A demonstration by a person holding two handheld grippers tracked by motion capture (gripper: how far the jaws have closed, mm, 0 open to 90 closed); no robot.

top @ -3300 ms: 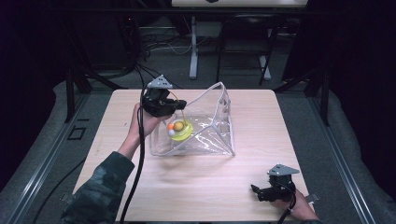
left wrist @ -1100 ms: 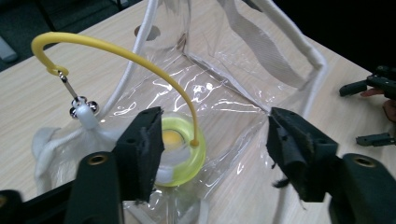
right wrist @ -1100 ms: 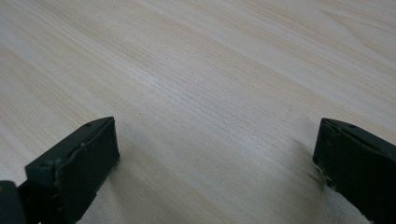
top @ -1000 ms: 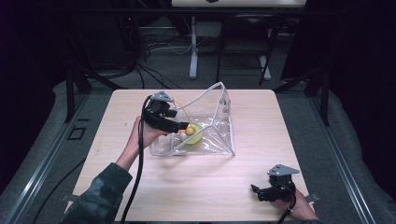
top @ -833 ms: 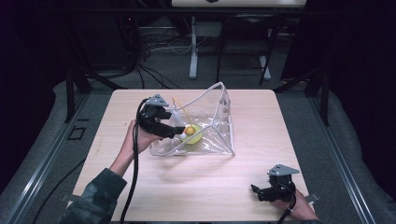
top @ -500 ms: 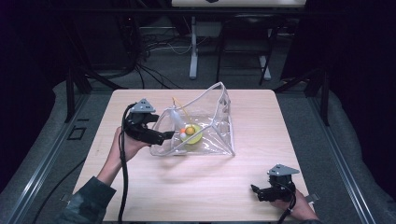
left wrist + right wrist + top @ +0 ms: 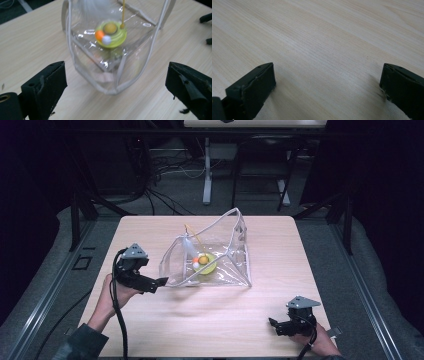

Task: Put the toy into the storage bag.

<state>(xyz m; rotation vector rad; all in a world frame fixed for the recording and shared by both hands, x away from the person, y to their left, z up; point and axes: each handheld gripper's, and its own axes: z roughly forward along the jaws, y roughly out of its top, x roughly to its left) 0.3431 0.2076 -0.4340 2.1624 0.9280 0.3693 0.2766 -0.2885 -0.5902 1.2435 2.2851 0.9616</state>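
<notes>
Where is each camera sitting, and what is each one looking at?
High view: sits above the person's side and looks down on the table; both forearms, the left gripper and the right gripper show.
Left gripper view: rides the left gripper, facing the clear bag holding the green toy; its open jaws show.
Right gripper view: rides the right gripper, facing bare tabletop between open jaws.
The high view and left gripper view share the bag and toy.

Left gripper (image 7: 159,284) jaws just opened wide; right gripper (image 7: 274,326) gapes, low.
</notes>
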